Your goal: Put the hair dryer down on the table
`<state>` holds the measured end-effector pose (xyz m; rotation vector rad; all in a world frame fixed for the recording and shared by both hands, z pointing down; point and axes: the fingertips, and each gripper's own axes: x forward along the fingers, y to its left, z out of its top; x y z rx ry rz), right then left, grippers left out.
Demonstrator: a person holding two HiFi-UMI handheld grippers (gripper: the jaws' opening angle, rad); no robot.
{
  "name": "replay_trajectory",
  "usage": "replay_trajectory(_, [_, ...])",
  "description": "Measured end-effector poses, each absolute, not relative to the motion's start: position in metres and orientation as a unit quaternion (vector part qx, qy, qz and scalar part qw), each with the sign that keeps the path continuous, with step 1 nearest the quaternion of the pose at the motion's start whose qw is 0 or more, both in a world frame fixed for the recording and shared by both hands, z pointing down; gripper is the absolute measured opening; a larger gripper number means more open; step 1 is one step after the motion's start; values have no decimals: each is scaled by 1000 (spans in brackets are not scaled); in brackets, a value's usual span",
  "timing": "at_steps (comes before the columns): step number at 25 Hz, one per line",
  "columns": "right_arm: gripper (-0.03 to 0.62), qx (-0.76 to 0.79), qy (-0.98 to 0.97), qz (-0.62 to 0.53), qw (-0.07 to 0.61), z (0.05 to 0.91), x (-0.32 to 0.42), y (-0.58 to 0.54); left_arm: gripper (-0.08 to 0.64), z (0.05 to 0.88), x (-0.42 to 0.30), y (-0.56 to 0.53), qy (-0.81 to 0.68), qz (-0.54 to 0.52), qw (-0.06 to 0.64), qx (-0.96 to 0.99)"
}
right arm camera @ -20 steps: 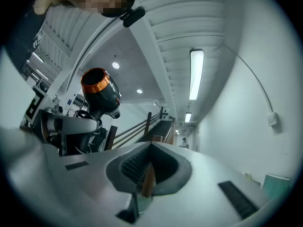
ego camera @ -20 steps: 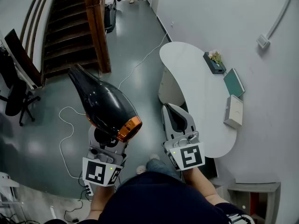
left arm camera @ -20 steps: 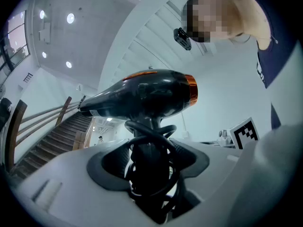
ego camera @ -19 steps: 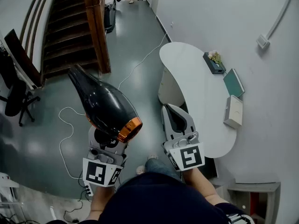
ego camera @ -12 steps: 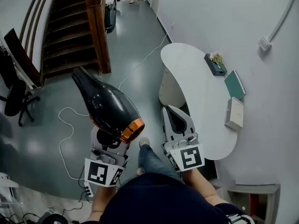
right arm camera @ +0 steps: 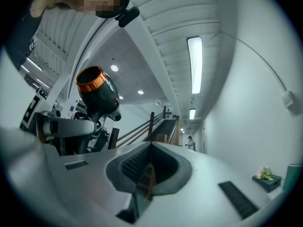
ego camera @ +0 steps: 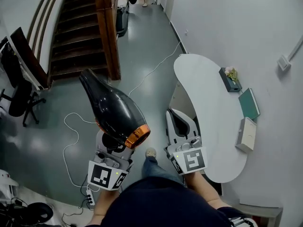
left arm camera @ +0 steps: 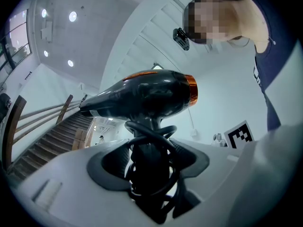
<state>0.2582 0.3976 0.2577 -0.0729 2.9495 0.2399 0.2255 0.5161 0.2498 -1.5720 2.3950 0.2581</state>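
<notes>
Left claw [left arm camera: 150,168] is clamped on the dryer's handle, with loops of cord [left arm camera: 152,126] caught between the pads. Right claw [right arm camera: 147,176] is closed on nothing, just beside it. The dryer [ego camera: 113,109] rides above the left claw, in the air over the floor and well off the worktop's [ego camera: 208,103] left edge.

Risks, as I judge them:
- The heavy head could swivel in a grip cushioned by cord.
- Carried across, it could strike the right claw.
- Set down near the curved left edge, it could roll off.
</notes>
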Motion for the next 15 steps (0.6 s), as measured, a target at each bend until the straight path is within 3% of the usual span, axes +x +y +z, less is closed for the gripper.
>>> replay_trajectory(12, [11,1,991,74,107,248,111,273,270,246,92,398,830,93,149,-529])
replay_trajectory(15, [11,-7,994,74,80,254,83,242,270,246,62,371,833,100,146,-525])
